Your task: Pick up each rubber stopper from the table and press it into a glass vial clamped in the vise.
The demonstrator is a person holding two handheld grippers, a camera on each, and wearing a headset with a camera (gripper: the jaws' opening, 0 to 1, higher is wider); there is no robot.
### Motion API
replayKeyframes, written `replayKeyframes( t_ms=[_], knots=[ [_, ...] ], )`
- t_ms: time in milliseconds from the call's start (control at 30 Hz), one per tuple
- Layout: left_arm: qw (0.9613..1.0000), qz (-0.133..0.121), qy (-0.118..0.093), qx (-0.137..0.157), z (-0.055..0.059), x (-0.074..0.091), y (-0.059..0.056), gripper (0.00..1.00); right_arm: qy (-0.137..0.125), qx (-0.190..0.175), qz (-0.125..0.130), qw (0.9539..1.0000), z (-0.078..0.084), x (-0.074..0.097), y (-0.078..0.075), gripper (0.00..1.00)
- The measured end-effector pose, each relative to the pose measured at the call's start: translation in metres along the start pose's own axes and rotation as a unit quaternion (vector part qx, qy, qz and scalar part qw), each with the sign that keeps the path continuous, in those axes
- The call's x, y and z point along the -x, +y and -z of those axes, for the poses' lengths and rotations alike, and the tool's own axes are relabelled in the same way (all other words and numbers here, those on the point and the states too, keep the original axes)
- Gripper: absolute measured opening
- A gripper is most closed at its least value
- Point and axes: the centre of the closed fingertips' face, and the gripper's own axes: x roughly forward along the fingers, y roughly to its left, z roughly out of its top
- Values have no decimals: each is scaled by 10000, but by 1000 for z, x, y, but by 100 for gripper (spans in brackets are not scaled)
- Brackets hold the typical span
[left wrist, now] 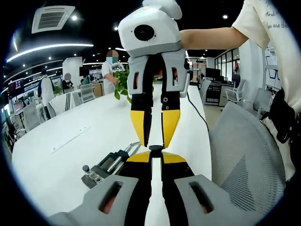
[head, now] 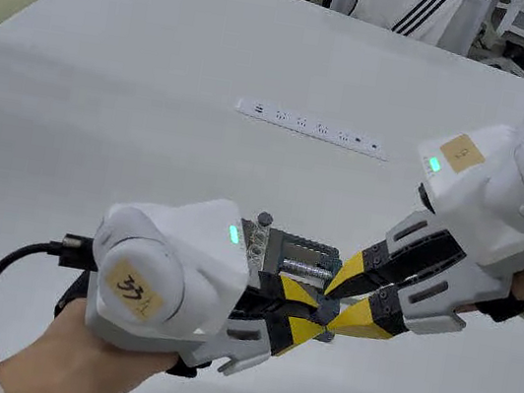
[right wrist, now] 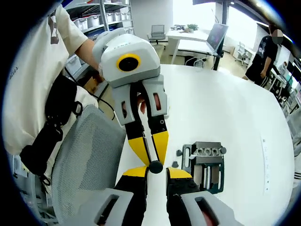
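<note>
Near the grey metal vise (right wrist: 209, 172), a small black rubber stopper (right wrist: 155, 166), likely light and squashy, is side-pinched by the left gripper (left wrist: 155, 158); right gripper (right wrist: 157, 174) hold cannot be told.

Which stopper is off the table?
The stopper up in the air, between the tips of the left gripper and right gripper. The other stopper rests on the table beside the vise.
</note>
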Motion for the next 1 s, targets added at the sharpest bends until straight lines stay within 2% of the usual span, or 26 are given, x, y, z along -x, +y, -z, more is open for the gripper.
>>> replayKeyframes(
  t_ms=[467,633,1000],
  knots=[
    [10000,22,-75,8,-3,-1,-1,3,-8,54,-55,10000,-2,1,2,8],
    [9999,43,-100,2,-3,-1,-3,3,-120,-14,-113,9999,-5,2,2,7],
    [9998,-13,-142,109,-3,-1,0,3,1,107,-86,9999,-2,1,2,9]
  ],
)
